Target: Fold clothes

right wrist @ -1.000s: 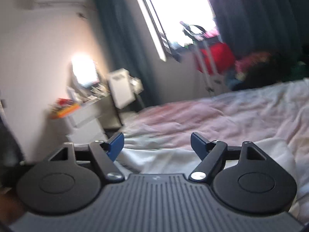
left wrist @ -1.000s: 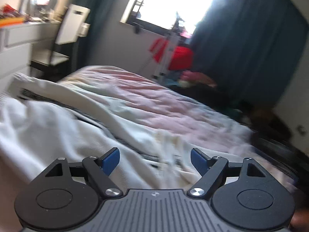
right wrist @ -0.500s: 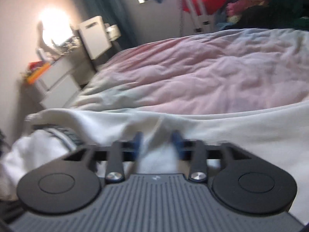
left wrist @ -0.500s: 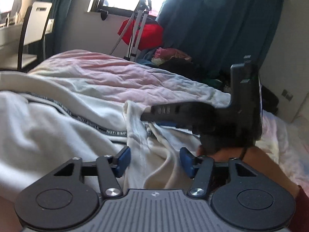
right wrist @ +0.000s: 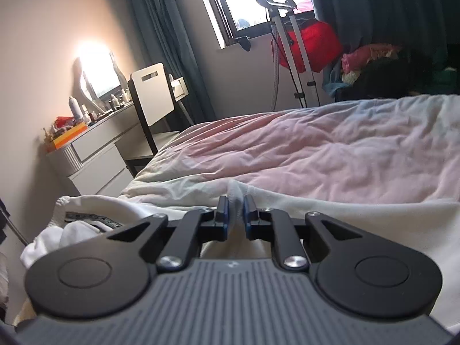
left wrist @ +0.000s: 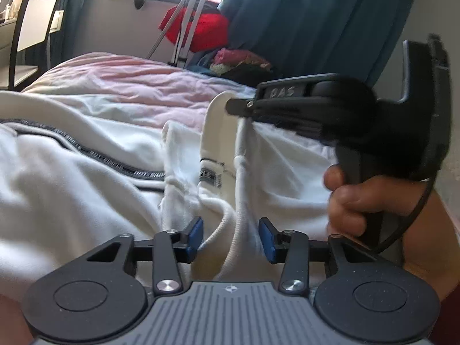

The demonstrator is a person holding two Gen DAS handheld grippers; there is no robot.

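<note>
The bed (right wrist: 330,155), with its rumpled pink and pale quilt, fills the room ahead of both grippers, and a white garment (left wrist: 72,178) with a dark lettered band lies spread over its near side, under and in front of the tools. The right gripper (right wrist: 235,212) has its blue pads drawn nearly together, clamped on a raised pinch of the garment's edge (right wrist: 236,192), so the cloth stands up in a small peak between its fingers; seen from the left wrist, that same gripper (left wrist: 238,106) lifts a strip of white fabric that hangs down from its tip, the person's right hand (left wrist: 353,201) wrapped round its handle. The left gripper (left wrist: 230,238) sits lower and nearer, its jaws apart, with a fold of the garment and a white drawstring (left wrist: 221,227) running between the blue pads; I cannot tell whether the pads touch the cloth. Beyond the bed, ahead of the grippers, stand dark teal curtains (left wrist: 316,23), a metal stand draped with a red cloth (right wrist: 310,43), and a heap of clothes (right wrist: 371,63). Off to the left are a white-backed chair (right wrist: 155,97) and a dresser (right wrist: 95,155) cluttered with small bottles.
</note>
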